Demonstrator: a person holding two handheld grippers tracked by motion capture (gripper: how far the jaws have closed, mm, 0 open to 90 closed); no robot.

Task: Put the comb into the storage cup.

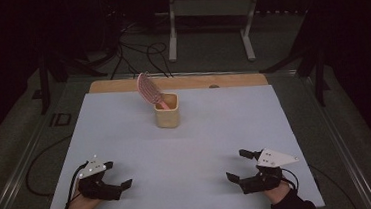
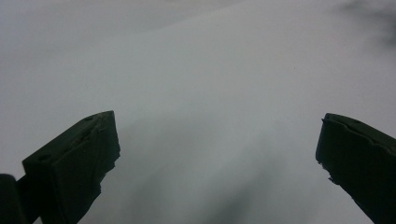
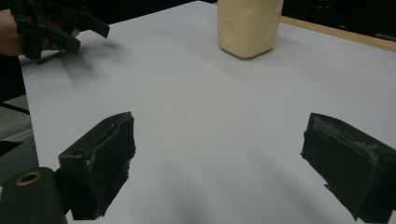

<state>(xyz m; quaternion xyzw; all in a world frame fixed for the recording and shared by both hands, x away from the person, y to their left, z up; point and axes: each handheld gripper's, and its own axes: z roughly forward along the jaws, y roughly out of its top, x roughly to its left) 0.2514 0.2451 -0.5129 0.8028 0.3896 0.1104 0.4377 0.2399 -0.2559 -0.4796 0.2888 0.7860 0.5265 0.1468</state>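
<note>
Both tongs, left (image 1: pixel 119 176) and right (image 1: pixel 237 165), sit spread apart and empty on my near desk (image 1: pixel 197 148) edge; pink hairbrush (image 1: pixel 148 90) leans in the far cup (image 1: pixel 167 111), looks light and stiff, I'd pinch the head.

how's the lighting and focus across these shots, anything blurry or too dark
High view: the white table is evenly lit, the room beyond nearly black, the pink hairbrush in the cream cup sharp. Left gripper view: hazy, soft shadow under the left gripper. Right gripper view: right gripper slightly soft.
</note>
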